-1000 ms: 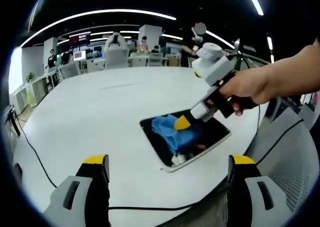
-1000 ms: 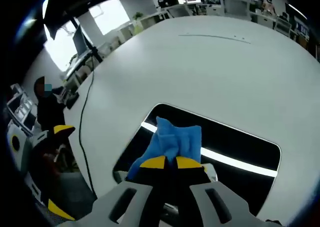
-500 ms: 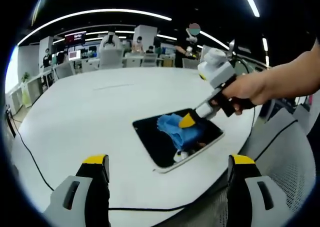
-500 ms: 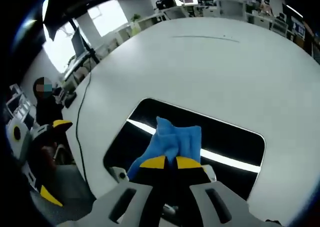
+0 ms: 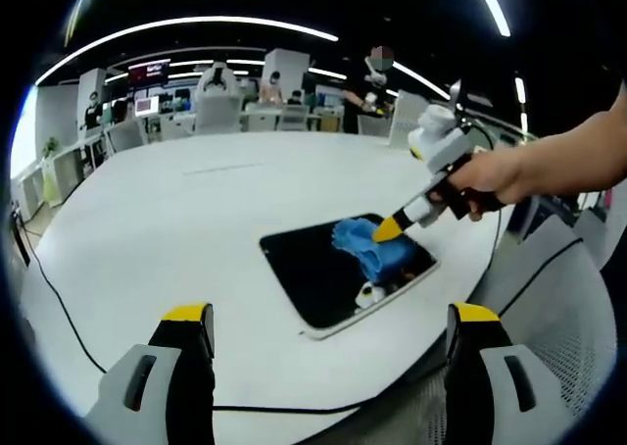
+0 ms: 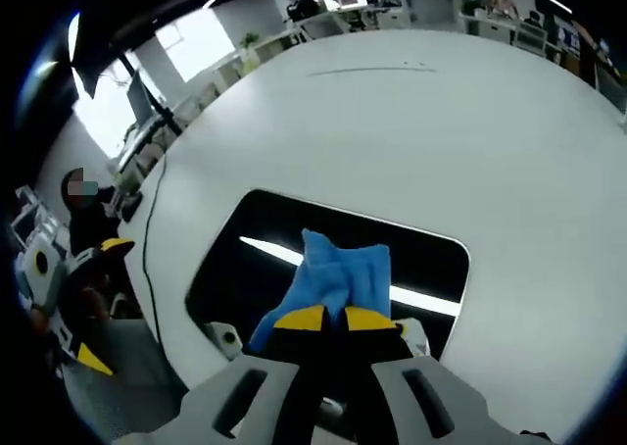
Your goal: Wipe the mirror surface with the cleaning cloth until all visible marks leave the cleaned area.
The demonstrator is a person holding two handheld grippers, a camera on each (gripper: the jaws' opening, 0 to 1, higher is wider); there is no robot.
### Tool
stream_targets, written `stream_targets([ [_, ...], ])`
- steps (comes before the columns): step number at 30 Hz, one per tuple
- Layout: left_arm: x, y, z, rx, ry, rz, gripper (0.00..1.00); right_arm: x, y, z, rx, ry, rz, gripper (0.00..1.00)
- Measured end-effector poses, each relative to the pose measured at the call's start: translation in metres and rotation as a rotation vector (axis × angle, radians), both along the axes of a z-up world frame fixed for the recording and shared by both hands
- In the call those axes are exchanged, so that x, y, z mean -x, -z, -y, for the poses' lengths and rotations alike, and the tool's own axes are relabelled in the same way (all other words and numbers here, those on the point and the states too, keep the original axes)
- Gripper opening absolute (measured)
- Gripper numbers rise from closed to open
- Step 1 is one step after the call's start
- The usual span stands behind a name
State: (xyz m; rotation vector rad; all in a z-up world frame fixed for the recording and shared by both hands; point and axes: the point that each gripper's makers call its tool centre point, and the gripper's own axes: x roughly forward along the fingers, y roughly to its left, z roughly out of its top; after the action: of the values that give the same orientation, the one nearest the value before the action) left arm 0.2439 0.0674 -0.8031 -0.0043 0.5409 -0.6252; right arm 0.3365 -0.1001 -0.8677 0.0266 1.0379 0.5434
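Right gripper (image 6: 324, 318) clamps blue cloth (image 6: 340, 276) on mirror (image 6: 235, 269); left gripper (image 5: 328, 318), jaws apart, holds nothing. Unsteadied, the mirror could slide on the table (image 5: 176, 220) under wiping.

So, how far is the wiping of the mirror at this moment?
Done: the right gripper is shut on the blue cleaning cloth and has it pressed on the mirror. In hand: in the left gripper view the cloth sits on the mirror's end nearest the hand. Left: I cannot make out marks on the dark glass, so cleanliness is unclear. The left gripper is open and off the mirror.
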Motion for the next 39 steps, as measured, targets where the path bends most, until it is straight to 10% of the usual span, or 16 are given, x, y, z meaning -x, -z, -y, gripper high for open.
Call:
stream_targets([
  [39,0.001,0.002,0.001,-0.009,0.01,-0.005,0.99,0.01,0.001,0.051,0.045,0.085,0.009,0.01],
])
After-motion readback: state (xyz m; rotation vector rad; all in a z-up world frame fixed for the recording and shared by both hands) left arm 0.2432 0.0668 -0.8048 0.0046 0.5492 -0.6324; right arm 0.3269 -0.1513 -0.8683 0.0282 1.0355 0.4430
